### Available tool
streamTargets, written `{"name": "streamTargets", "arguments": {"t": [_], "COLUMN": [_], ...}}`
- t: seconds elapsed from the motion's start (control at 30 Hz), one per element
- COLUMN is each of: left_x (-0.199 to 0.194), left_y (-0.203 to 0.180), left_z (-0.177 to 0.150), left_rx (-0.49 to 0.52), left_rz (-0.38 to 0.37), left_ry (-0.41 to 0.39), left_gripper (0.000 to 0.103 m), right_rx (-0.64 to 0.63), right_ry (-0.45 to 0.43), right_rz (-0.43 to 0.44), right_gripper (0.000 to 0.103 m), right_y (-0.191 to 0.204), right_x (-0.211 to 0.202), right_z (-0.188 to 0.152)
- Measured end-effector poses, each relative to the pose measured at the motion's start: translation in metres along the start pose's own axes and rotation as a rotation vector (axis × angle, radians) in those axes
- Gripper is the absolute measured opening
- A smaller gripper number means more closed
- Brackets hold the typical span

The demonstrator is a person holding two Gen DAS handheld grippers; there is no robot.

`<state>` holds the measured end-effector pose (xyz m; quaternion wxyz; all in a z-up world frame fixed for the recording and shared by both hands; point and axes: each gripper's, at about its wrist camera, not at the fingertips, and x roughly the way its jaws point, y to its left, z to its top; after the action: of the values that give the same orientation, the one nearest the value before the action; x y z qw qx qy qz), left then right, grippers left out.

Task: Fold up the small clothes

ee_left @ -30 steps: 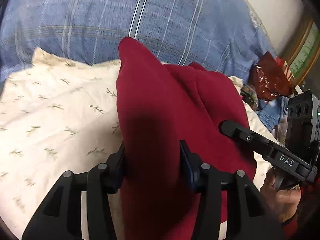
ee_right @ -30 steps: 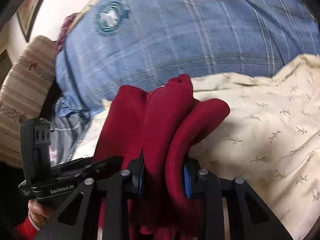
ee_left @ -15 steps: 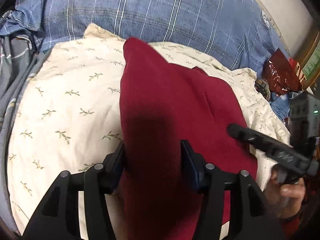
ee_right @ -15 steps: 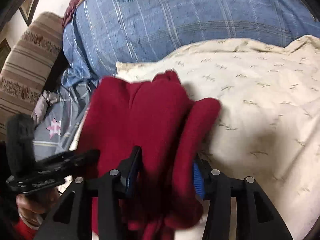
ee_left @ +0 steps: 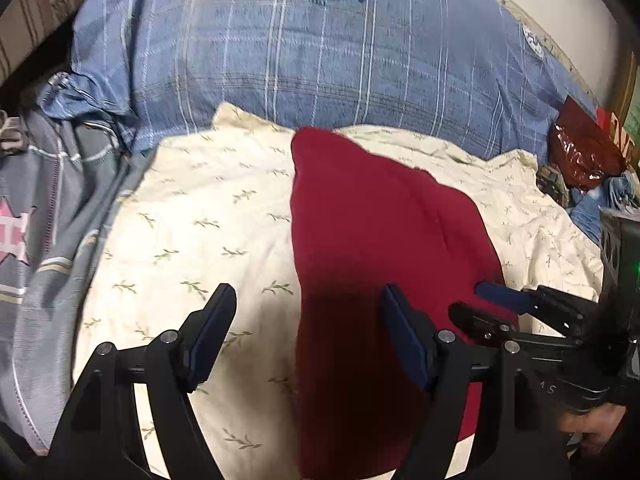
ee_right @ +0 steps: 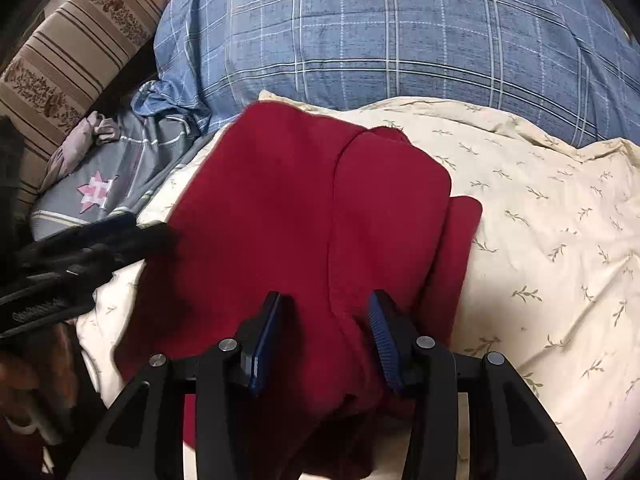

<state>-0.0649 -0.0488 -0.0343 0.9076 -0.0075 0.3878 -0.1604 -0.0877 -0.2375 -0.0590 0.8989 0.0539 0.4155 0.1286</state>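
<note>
A dark red garment (ee_left: pixel 380 232) (ee_right: pixel 300 208) lies folded lengthwise on a cream leaf-print sheet (ee_left: pixel 208 216) (ee_right: pixel 540 220). My left gripper (ee_left: pixel 309 294) straddles its near left edge. Its jaws are opening: the left pad stands clear over the sheet and the right pad rests against the cloth. My right gripper (ee_right: pixel 325 298) has a thick fold of the near right end between its pads. Its jaws are closing a little, but the pads do not look pressed on the fold. Each gripper shows in the other's view: the right gripper (ee_left: pixel 480 304) and the left gripper (ee_right: pixel 136 228).
A big blue plaid pillow (ee_left: pixel 320 60) (ee_right: pixel 400 40) rises behind the sheet. Grey fabric with a pink star (ee_left: pixel 40 240) (ee_right: pixel 96 192) lies to the left, beside a striped cushion (ee_right: pixel 68 52). A shiny red bag (ee_left: pixel 580 148) sits at the far right. A person's hand (ee_left: pixel 592 428) holds the right gripper.
The red garment has come down from a raised bunch to lie flat on the sheet. Both grippers drew back toward its near end. The left jaws spread wide off the cloth; the right jaws loosened.
</note>
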Motion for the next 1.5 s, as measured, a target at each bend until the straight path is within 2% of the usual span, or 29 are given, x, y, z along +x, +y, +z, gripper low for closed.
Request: {"name": "streamTargets", "arguments": {"t": [0.13, 0.2, 0.27, 0.37, 0.43, 0.5, 0.73, 1.17, 1.5], "left_x": [-0.013, -0.019, -0.024, -0.031, -0.036, -0.040, -0.054, -0.057, -0.057], "left_y": [0.004, 0.003, 0.001, -0.002, -0.007, -0.010, -0.011, -0.009, -0.004], "left_z": [0.000, -0.001, -0.002, -0.002, -0.002, -0.003, -0.004, -0.005, -0.003], "left_rx": [-0.003, -0.002, -0.003, 0.010, 0.031, 0.047, 0.047, 0.054, 0.032], "left_rz": [0.018, 0.027, 0.036, 0.056, 0.081, 0.066, 0.099, 0.152, 0.149], "left_ry": [-0.043, -0.059, -0.073, -0.097, -0.115, -0.117, -0.158, -0.165, -0.171], "left_gripper": [0.074, 0.075, 0.080, 0.081, 0.082, 0.083, 0.083, 0.083, 0.083], "right_rx": [0.005, 0.004, 0.008, 0.011, 0.000, 0.002, 0.027, 0.002, 0.004], "right_ry": [-0.040, -0.096, -0.147, -0.196, -0.207, -0.212, -0.246, -0.226, -0.223], "right_rz": [0.010, -0.007, -0.019, -0.043, -0.051, -0.055, -0.062, -0.076, -0.078], "right_gripper": [0.049, 0.063, 0.070, 0.071, 0.073, 0.074, 0.079, 0.083, 0.083], "right_y": [0.004, 0.006, 0.008, 0.011, 0.014, 0.015, 0.017, 0.026, 0.027], "right_x": [-0.023, -0.042, -0.059, -0.074, -0.078, -0.081, -0.090, -0.082, -0.079], "right_z": [0.004, 0.002, 0.000, 0.000, 0.000, 0.000, 0.002, 0.004, 0.004]}}
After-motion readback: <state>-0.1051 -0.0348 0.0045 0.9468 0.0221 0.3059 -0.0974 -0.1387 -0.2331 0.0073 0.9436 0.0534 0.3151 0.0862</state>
